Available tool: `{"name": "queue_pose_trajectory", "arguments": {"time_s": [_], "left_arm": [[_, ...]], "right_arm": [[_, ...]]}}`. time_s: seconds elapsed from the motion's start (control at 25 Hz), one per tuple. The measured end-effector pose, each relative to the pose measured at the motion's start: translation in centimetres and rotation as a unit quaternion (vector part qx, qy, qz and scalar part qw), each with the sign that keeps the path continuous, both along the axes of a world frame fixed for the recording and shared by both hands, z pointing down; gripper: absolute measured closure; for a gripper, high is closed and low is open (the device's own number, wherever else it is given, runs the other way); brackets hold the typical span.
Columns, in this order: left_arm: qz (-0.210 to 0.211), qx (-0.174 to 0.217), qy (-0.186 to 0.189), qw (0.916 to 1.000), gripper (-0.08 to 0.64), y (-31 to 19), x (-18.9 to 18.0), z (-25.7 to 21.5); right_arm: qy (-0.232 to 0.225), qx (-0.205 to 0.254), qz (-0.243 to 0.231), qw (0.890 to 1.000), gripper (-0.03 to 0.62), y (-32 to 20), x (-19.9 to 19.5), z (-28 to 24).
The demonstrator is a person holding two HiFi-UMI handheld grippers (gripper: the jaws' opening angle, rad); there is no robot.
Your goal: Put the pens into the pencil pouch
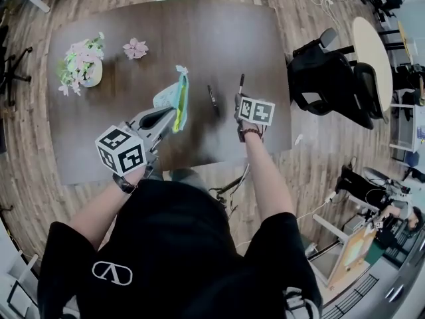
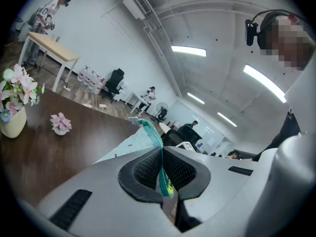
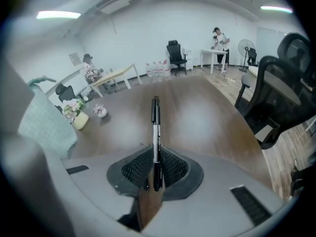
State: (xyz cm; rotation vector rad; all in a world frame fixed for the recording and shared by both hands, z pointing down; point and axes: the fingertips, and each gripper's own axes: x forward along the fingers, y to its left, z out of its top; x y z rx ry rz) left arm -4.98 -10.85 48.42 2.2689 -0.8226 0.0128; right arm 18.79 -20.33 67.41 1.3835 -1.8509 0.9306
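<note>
Teal pouch (image 1: 174, 98) is up over table (image 1: 119, 138), its edge pinched in closed L gripper (image 2: 162, 154). R gripper (image 3: 156, 157) clamps black pen (image 3: 155, 127) near pouch. 2nd pen (image 1: 212, 102) lies on table btw. them.

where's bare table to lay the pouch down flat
The far stretch of the table, right of the small pink flower, is bare; so is the left side nearer than the flower pot. The middle is crowded: the held pouch, a loose pen and the right gripper with its pen.
</note>
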Motion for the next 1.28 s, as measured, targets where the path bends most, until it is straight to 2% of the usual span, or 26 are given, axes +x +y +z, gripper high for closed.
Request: {"name": "queue_pose_trajectory", "arguments": {"time_s": [0.16, 0.28, 0.4, 0.56, 0.64, 0.88, 1.04, 1.2, 1.28], "left_arm": [[0.011, 0.008, 0.003, 0.9999, 0.546, -0.3, 1.1, -0.8], [0.019, 0.016, 0.005, 0.9997, 0.546, -0.6, 1.8, -1.6], [0.024, 0.023, 0.007, 0.9994, 0.547, -0.7, 2.5, -2.4], [0.03, 0.031, 0.013, 0.999, 0.546, -0.9, 3.4, -3.7], [0.033, 0.033, 0.016, 0.9988, 0.546, -0.7, 3.8, -4.4], [0.042, 0.037, 0.017, 0.9983, 0.546, -0.3, 4.6, -5.2], [0.048, 0.034, 0.018, 0.9981, 0.546, -0.3, 5.1, -4.9], [0.053, 0.031, 0.02, 0.9979, 0.546, 0.1, 5.8, -4.8], [0.055, 0.033, 0.021, 0.9978, 0.546, 0.2, 6.1, -5.0]], "right_arm": [[-0.022, 0.119, 0.008, 0.993, 0.548, 0.5, 0.1, -7.8], [-0.025, 0.213, 0.008, 0.977, 0.548, 1.8, -0.2, -13.8], [-0.001, 0.314, -0.006, 0.949, 0.548, 3.7, -0.5, -19.5], [0.049, 0.436, -0.03, 0.898, 0.548, 6.7, -0.5, -25.2], [0.057, 0.461, -0.029, 0.885, 0.548, 7.9, -0.1, -26.5], [0.025, 0.489, -0.013, 0.872, 0.548, 9.1, 0.0, -28.4], [-0.01, 0.515, -0.041, 0.856, 0.548, 9.1, -3.8, -30.7], [-0.064, 0.538, -0.083, 0.836, 0.548, 9.8, -9.4, -33.5], [-0.092, 0.542, -0.099, 0.829, 0.548, 9.9, -11.9, -34.2]]}}
